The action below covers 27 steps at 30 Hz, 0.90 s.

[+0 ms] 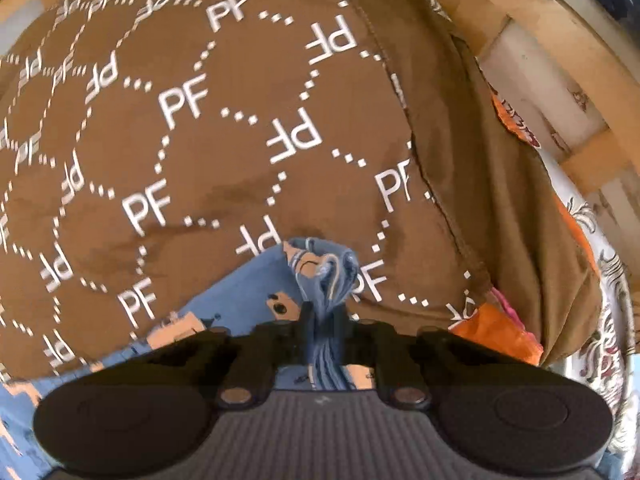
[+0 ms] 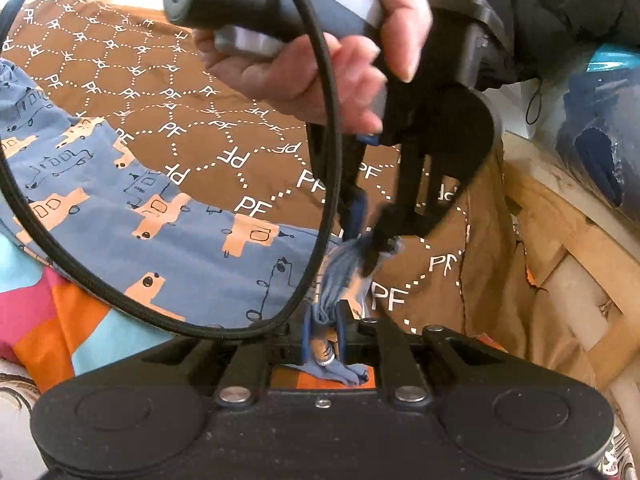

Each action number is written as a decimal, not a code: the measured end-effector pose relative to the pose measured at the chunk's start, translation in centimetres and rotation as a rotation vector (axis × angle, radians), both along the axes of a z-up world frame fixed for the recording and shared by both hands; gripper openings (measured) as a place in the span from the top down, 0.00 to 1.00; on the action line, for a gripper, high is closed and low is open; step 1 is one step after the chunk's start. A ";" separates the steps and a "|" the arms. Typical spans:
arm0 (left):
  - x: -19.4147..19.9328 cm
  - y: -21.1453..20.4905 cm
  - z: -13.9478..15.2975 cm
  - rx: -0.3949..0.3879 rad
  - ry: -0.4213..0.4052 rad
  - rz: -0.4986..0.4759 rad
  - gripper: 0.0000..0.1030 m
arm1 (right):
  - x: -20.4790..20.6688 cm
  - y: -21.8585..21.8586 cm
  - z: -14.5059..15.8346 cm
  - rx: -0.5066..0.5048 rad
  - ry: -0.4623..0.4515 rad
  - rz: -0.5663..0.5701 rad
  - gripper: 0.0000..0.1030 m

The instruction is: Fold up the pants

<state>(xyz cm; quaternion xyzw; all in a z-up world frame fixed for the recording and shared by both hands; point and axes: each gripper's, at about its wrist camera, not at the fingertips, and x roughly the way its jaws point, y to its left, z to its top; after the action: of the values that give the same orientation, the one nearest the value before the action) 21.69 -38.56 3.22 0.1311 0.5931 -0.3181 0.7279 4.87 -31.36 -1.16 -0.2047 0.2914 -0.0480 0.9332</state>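
The pants [image 2: 132, 216] are blue with orange and outlined car prints. They lie spread on a brown "PF"-patterned cloth [image 1: 224, 128]. My left gripper [image 1: 325, 312] is shut on a bunched blue edge of the pants [image 1: 320, 276], held just above the brown cloth. My right gripper [image 2: 323, 324] is shut on another bunched edge of the pants [image 2: 340, 272]. In the right wrist view the left gripper [image 2: 372, 248] and the hand holding it sit directly ahead, pinching the same bunch close to my right fingertips.
The brown cloth also shows in the right wrist view [image 2: 240, 136]. A multicoloured sheet [image 2: 52, 320] lies under the pants at the left. A wooden frame [image 2: 580, 264] runs along the right. A black cable [image 2: 332, 152] loops across the right wrist view.
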 end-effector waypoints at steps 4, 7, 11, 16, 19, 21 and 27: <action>0.0 0.8 0.1 -0.043 0.004 -0.009 0.92 | -0.1 -0.1 -0.2 0.004 0.006 -0.012 0.74; 0.4 1.5 0.3 -0.085 0.040 0.000 0.92 | 0.0 -0.2 -0.5 0.006 0.015 -0.014 0.73; 0.5 3.6 1.6 -0.126 0.041 0.017 0.92 | -0.4 -0.2 0.0 0.023 -0.026 -0.005 0.86; 0.3 7.5 3.5 -0.181 0.022 0.057 0.92 | -1.8 1.3 1.2 0.052 -0.122 0.085 0.86; 0.4 11.4 3.6 -0.212 0.037 0.102 0.92 | -2.2 3.5 1.7 0.064 -0.133 0.169 0.86; 0.0 14.1 3.5 -0.230 0.049 0.131 0.92 | -2.3 5.2 2.1 0.097 -0.113 0.213 0.86; -0.6 20.8 1.8 -0.230 0.038 0.170 0.92 | -1.1 10.5 1.7 0.140 0.007 0.295 0.87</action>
<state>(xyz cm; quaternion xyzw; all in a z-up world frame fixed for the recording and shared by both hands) 21.05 -17.75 5.01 -0.0102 0.5754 -0.3236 0.7511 3.80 -20.90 0.53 -0.1798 0.2639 0.1109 0.9411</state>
